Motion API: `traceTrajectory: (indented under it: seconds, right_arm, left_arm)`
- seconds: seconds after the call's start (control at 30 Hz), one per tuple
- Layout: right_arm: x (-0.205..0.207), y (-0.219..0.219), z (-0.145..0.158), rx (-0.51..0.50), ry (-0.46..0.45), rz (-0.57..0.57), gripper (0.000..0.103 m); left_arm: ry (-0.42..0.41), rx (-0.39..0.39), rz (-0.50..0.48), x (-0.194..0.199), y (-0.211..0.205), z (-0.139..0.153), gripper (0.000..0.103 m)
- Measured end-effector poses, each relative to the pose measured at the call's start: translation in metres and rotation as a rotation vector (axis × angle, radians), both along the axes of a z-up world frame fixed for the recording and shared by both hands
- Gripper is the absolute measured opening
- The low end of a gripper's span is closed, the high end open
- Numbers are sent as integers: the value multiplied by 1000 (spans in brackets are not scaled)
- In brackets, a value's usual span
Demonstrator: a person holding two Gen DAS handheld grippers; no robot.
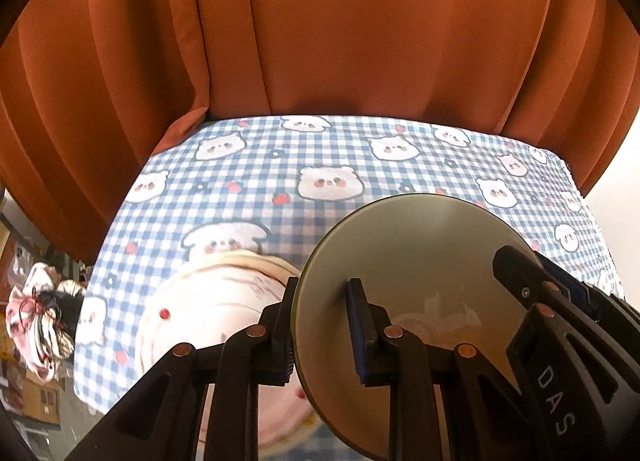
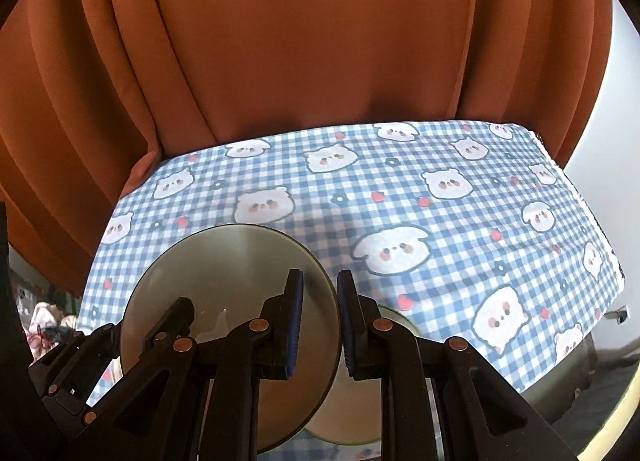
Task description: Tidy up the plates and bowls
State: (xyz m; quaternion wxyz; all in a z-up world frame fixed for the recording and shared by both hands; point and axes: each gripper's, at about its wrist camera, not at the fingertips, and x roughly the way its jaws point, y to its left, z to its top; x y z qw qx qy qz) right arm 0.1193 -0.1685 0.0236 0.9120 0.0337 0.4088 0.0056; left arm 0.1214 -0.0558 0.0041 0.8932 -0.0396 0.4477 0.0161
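Left to right about the grey-green plate point(image 1: 404, 261), which I held tilted above the checked tablecloth point(image 1: 248, 173): a pale floral bowl point(image 1: 208, 301) lay just left of it, my left gripper point(image 1: 324, 329) was clamped across its left rim, and my right gripper point(image 2: 320, 321) straddled its right rim, its jaws seemingly closed on it. Another pale dish point(image 2: 360, 401) sat beneath the plate's right edge, so the plate lay between both tools, equally near each. The only legible writing was "DAS" on the right gripper's body.

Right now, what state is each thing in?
Grey plate: lifted, tilted, gripped at both rims.
Left hand-held gripper: shut on the plate's left rim.
Right hand-held gripper: shut on its right rim.
Patterned plate: lying on the tablecloth, below.
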Motion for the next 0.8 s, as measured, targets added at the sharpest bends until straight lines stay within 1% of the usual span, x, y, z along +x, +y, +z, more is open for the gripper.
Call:
traceTrajectory:
  seconds: [0.13,0.23,0.47,0.7,0.8]
  right_arm:
    - [-8,-23,-6,10,-3,17,21]
    - [-11,-38,-11,-3,-1,44,21]
    - [-12,-69,-33,15,40,95,21]
    - [-7,-79,-58,34,99,148,21]
    - [-5,-78,-64,40,108,172,21]
  left_arm:
    - [8,-4,22,-9,-23,-7,21]
    - [27,-18,48,-13,-37,-15,22]
    - [67,26,84,-17,-62,-33,22]
    - [109,55,128,-19,-70,-49,22]
    - [114,65,154,-19,-68,-52,22]
